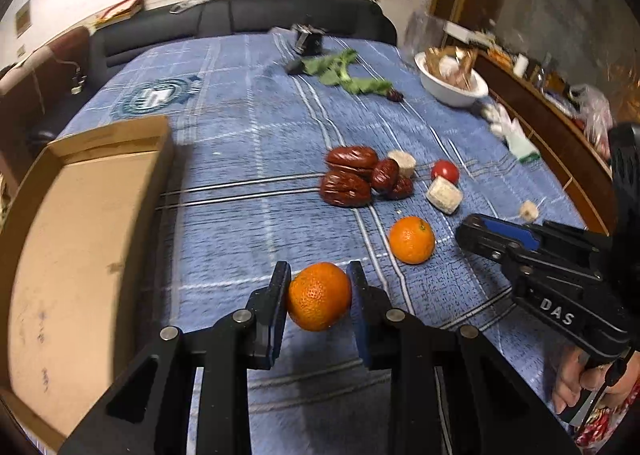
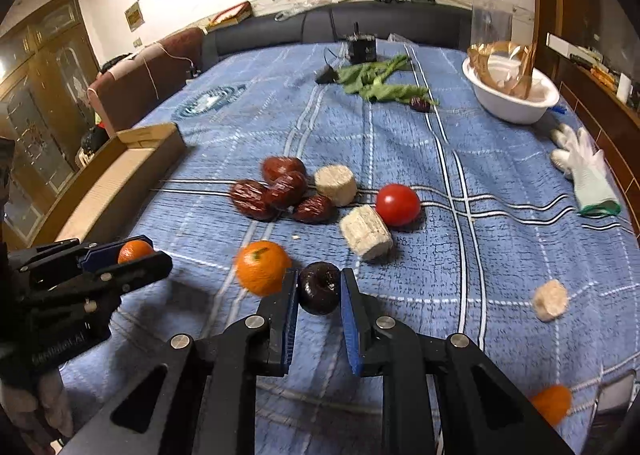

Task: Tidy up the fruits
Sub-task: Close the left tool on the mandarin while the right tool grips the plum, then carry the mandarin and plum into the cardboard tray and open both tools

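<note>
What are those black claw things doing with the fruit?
A person holds a claw in each hand and is sorting fruit on a blue cloth. The left gripper pinches an orange, next to a cardboard box. The right gripper pinches a dark plum. Another orange, a tomato and some red dates lie on the cloth.

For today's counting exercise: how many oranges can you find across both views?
3. One orange in the left claw, one loose on the cloth beside the right claw, one blurred near the right edge. Others may be hidden.
</note>
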The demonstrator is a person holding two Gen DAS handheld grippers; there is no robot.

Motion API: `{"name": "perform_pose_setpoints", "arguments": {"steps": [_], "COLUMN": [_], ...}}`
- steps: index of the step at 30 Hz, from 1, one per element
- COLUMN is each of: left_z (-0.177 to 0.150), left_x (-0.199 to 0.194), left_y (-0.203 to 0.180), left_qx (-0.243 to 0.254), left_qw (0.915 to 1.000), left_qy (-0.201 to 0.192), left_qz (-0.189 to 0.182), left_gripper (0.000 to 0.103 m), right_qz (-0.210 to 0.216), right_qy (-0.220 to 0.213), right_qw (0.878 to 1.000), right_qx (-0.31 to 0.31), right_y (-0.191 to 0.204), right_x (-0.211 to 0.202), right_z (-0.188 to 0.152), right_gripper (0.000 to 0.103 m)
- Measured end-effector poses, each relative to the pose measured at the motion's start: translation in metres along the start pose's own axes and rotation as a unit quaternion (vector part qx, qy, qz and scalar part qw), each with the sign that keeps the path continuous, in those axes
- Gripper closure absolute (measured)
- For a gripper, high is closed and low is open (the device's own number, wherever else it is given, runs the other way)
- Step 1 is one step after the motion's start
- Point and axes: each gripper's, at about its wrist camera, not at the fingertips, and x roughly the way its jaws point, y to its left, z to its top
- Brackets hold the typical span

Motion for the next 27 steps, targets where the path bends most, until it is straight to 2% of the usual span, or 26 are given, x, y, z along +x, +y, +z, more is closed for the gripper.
{"name": "perform_pose_setpoints", "arguments": {"steps": [2,7,11,15,20,27], "left_z": [-0.003,-0.010,-0.020,-0.036,-0.051,-0.065], "left_x": [-0.016,-0.056,-0.081,-0.092,-0.091,-0.079], "left_y": [0.012,0.061,0.112,0.160,0.192,0.216], "left_qx": [-0.014,-0.057,-0.104,-0.153,-0.175,-0.202], "left_qw": [0.9997,0.9944,0.9838,0.9709,0.9599,0.9551], "left_qy": [-0.014,-0.046,-0.058,-0.052,-0.035,-0.015], "left_qz": [0.014,0.076,0.134,0.177,0.216,0.216], "left_gripper": [0.076,0.075,0.075,0.075,0.075,0.075], "right_qz": [0.010,0.057,0.119,0.177,0.200,0.196], "right_qy": [-0.007,-0.020,-0.014,0.008,0.030,0.065], "right_qw": [1.000,0.997,0.990,0.978,0.965,0.956], "right_qx": [-0.008,-0.038,-0.071,-0.110,-0.164,-0.208], "right_y": [0.009,0.052,0.105,0.166,0.228,0.275], "right_x": [-0.011,-0.031,-0.030,-0.018,0.006,0.045], "right_z": [0.000,0.006,0.012,0.015,0.010,-0.004], "right_gripper": [0.082,0.081,0.081,0.081,0.080,0.080]}}
